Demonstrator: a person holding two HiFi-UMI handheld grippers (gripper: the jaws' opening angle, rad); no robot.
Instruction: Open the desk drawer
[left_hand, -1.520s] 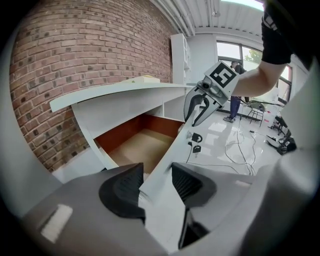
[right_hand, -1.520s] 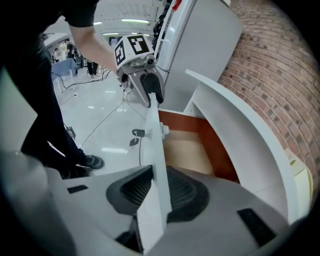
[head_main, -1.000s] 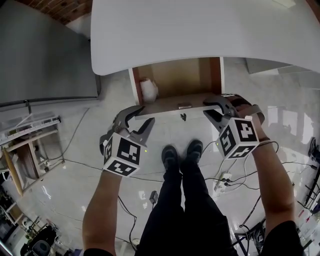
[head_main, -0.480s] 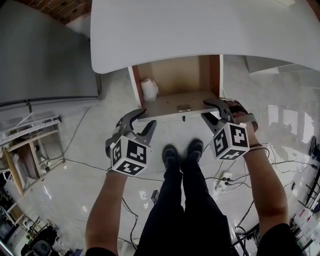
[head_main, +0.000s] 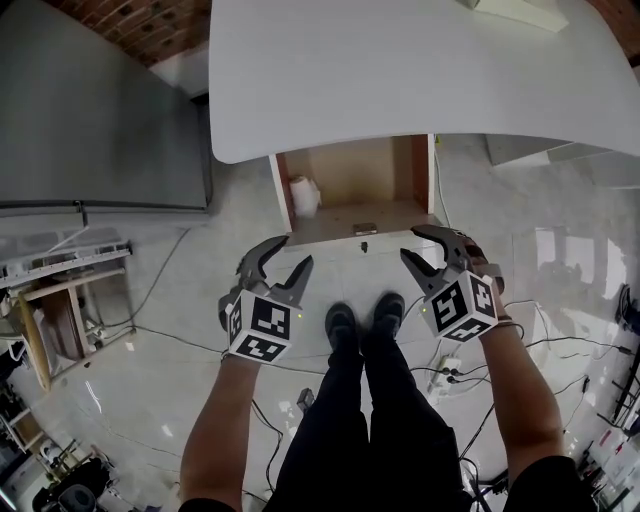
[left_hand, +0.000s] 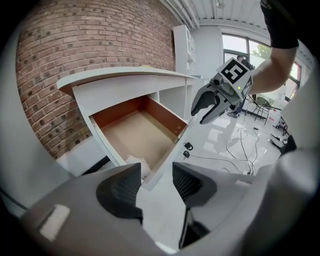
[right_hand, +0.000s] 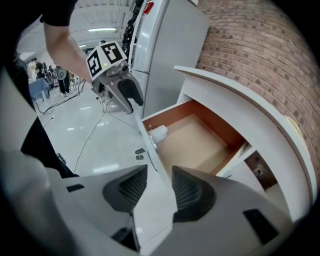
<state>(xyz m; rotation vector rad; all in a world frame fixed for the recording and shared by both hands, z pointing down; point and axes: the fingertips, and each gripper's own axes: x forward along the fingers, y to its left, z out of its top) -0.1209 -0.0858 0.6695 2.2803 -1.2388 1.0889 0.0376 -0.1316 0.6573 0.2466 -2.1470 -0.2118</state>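
The drawer (head_main: 350, 185) stands pulled out from under the surface (head_main: 400, 70), toward the person's feet. Its front panel (head_main: 350, 230) runs crosswise, one end just ahead of each gripper: the left gripper (head_main: 298, 249) at the left end, the right gripper (head_main: 408, 240) at the right, both equally near. Both sets of jaws are opening. In each gripper view the panel's edge runs into the gap, with the pads clear of it. The opening looks done, so the next move is likely straight back off the panel
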